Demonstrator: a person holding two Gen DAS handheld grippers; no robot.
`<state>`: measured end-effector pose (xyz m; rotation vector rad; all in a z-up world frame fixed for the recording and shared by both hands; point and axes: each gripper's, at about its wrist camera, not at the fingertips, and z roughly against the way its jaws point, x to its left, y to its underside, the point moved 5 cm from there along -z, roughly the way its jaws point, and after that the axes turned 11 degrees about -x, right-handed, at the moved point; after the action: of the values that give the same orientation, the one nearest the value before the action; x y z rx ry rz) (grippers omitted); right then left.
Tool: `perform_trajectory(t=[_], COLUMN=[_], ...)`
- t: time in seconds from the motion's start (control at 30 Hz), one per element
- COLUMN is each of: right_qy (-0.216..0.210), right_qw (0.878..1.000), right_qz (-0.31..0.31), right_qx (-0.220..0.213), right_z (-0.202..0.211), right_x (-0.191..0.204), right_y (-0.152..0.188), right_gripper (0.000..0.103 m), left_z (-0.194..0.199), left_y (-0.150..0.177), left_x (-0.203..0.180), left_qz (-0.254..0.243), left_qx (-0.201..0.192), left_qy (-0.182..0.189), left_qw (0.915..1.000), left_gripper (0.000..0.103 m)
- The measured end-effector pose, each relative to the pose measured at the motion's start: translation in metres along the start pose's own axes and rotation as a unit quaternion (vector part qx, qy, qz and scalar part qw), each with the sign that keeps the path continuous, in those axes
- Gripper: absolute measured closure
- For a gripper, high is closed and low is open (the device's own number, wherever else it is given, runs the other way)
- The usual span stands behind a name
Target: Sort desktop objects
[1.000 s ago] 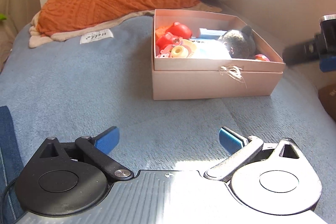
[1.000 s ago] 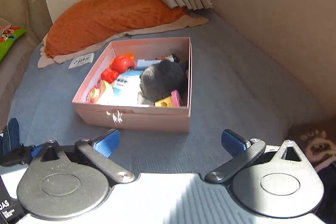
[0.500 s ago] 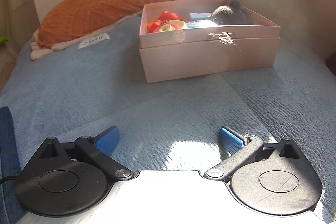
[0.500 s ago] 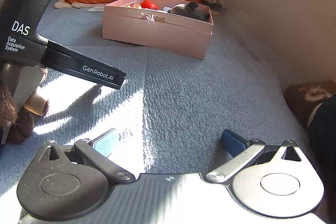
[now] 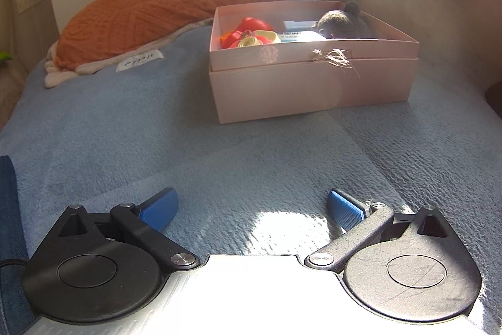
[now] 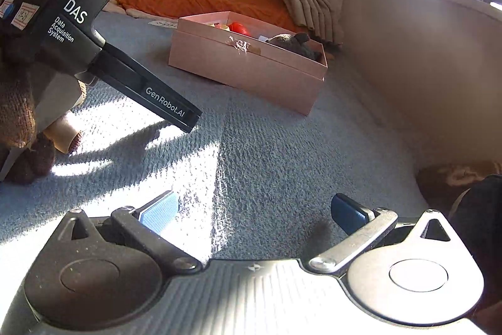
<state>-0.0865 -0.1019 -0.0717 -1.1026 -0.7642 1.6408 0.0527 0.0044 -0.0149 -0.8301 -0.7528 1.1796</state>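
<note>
Blue fleece blanket (image 5: 131,127) spreads under both tools. Left tongs (image 5: 251,208) gape apart, empty, well short of the pink box (image 5: 310,83) holding the red toy (image 5: 251,24) and grey plush (image 5: 342,24). Right tongs (image 6: 255,209) likewise gape empty. Sun glare could spoil aim.

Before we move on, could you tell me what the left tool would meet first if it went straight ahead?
Probably the blanket, since the left tool sits low; beyond it, the pink box.
</note>
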Motion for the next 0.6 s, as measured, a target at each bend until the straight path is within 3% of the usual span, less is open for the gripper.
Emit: perform_trajectory(t=[0.27,0.6], right_qy=[-0.037,-0.033], right_qw=[0.997,0.997], right_qz=[-0.068,-0.06], right_qx=[0.021,0.019], right_z=[-0.005,-0.008], right_x=[-0.016,-0.023], right_y=[0.004,0.006], right_gripper=[0.0,0.0], left_z=[0.0,-0.002], left_y=[0.0,-0.001], left_x=[-0.001,-0.001], left_qz=[-0.003,-0.003], left_qx=[0.004,0.007], left_qy=[-0.003,-0.005], left_qw=[1.0,1.0], left_gripper=[0.0,0.0])
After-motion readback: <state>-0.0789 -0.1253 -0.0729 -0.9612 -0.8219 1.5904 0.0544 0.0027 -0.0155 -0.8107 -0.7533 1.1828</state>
